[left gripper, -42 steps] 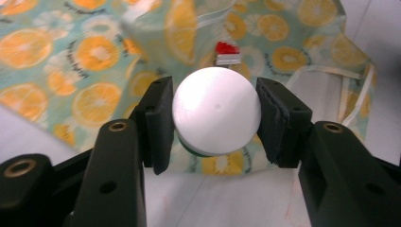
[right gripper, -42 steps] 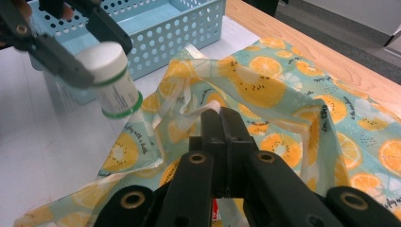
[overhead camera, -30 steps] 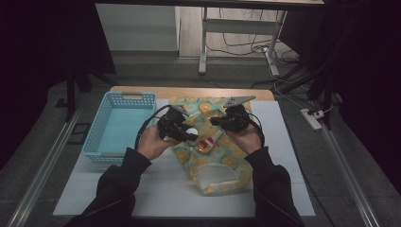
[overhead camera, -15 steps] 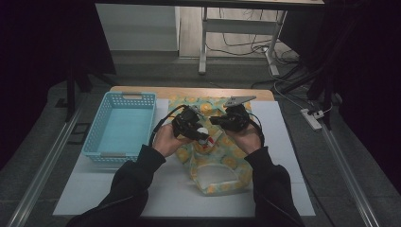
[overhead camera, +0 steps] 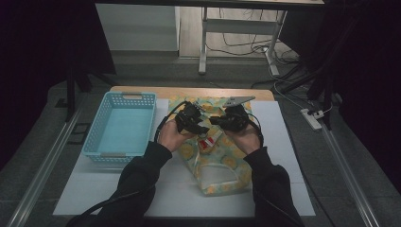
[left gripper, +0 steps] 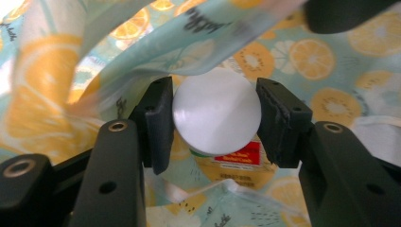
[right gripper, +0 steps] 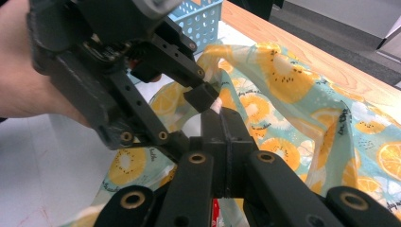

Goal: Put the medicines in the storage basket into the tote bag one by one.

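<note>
A white-capped jar (left gripper: 216,111) with a red label sits between the pads of my left gripper (left gripper: 215,118), which is shut on it. The jar hangs over the mouth of a teal cloth bag (overhead camera: 215,163) printed with orange slices, which lies on the white table. My right gripper (right gripper: 222,125) has its jaws pressed together on the bag's raised edge (right gripper: 215,105). In the high view, the left gripper (overhead camera: 201,128) and the right gripper (overhead camera: 213,121) almost meet above the bag's upper half. The red label (overhead camera: 204,142) peeks out below them.
A light blue plastic basket (overhead camera: 94,142) stands empty at the table's left, close to my left forearm. The bag's fabric (right gripper: 283,80) spreads to the right toward the wooden table edge (right gripper: 302,45). White table (overhead camera: 283,142) surrounds the bag.
My left hand has carried the jar rightward, from near the basket to right beside the right gripper over the bag. The right hand has stayed where it was.
</note>
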Demonstrator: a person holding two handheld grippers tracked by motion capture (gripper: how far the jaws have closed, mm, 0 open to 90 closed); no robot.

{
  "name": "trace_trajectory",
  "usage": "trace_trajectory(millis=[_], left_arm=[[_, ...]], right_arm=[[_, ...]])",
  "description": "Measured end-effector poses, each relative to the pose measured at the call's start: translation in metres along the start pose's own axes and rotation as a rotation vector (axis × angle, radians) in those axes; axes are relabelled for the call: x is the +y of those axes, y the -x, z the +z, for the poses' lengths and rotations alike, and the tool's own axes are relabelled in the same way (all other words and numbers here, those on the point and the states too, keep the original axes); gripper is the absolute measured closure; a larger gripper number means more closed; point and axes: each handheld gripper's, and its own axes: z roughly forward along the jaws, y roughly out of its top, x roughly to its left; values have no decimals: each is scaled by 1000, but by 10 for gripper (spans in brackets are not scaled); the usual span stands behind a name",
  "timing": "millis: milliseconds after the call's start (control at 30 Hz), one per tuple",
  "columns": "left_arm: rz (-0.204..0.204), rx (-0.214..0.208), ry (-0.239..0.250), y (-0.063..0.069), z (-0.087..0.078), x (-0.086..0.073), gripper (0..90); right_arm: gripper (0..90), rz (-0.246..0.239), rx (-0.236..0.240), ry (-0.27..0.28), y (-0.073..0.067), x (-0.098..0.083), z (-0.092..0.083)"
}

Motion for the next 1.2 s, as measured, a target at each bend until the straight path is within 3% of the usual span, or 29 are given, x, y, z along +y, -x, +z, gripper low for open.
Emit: trace_trajectory(millis=[233, 467, 567, 867, 1200], left_arm=[[-6, 46, -12, -3, 7, 2, 499], [-7, 62, -26, -6, 10, -1, 489], [-28, 68, 1, -8, 9, -3, 433], [-33, 9, 31, -8, -6, -9, 275], [-29, -94, 77, 0, -25, -22, 184]], right_arm=[[900, 2, -2, -2, 0, -1, 2], [900, 3, -3, -3, 0, -1, 2], [900, 2, -2, -3, 0, -1, 2], [900, 1, -1, 1, 0, -1, 2], [900, -4, 5, -3, -1, 0, 1]])
